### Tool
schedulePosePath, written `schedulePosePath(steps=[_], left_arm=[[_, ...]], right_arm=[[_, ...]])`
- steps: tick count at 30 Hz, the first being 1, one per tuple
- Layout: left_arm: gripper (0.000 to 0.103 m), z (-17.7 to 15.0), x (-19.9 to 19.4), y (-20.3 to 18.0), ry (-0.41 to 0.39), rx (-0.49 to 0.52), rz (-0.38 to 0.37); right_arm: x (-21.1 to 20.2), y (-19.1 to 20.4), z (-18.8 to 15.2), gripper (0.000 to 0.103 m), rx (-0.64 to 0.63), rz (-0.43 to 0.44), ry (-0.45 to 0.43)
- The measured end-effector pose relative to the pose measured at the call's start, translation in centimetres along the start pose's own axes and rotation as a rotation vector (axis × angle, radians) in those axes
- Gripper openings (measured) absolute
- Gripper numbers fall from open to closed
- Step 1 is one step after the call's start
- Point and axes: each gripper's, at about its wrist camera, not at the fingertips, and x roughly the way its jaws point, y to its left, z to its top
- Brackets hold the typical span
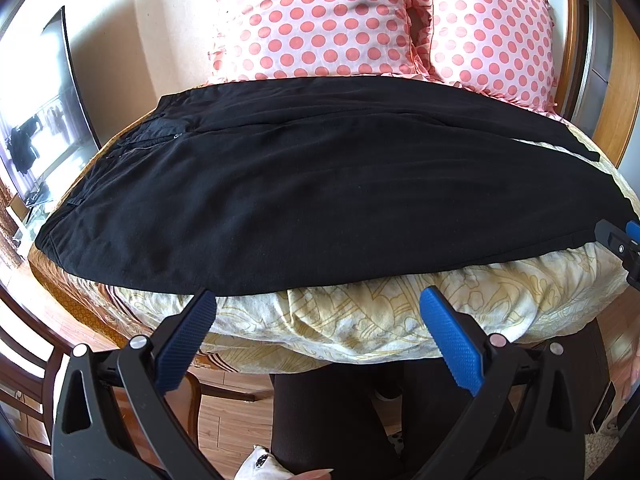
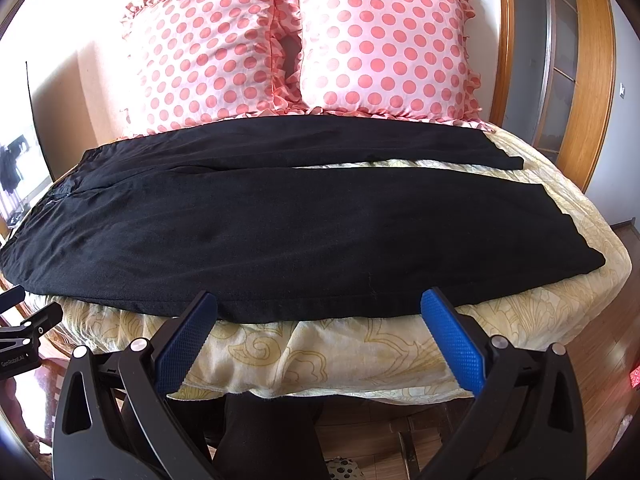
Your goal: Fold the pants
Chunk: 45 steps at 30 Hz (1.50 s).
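The black pants (image 2: 256, 224) lay spread flat across the bed (image 2: 360, 352), soft, light and likely to sag, best pinched along the near hem where the left gripper (image 1: 316, 320) and right gripper (image 2: 316, 320) waited, both released.

Bed in front of me, dressed and loaded.

My view runs across a bed (image 2: 520, 320) covered by a pale yellow quilt (image 2: 340, 352) with a scrolling pattern, its edge drooping over the near side. Black pants (image 2: 280, 232) lie flat across it, waistband to my left, legs running right and slightly parted. Two pink polka-dot pillows (image 2: 304, 48) sit side by side at the far edge, touching the pants.
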Motion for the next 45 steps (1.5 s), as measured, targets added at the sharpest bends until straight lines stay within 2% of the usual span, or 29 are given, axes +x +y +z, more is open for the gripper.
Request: schedulePosePath(steps=[45], left_arm=[[0.101,0.0,0.02,-0.01,0.003,0.001,0.0]], right_arm=[[0.04,-0.15,-0.17,0.102,0.005,0.003,0.001]])
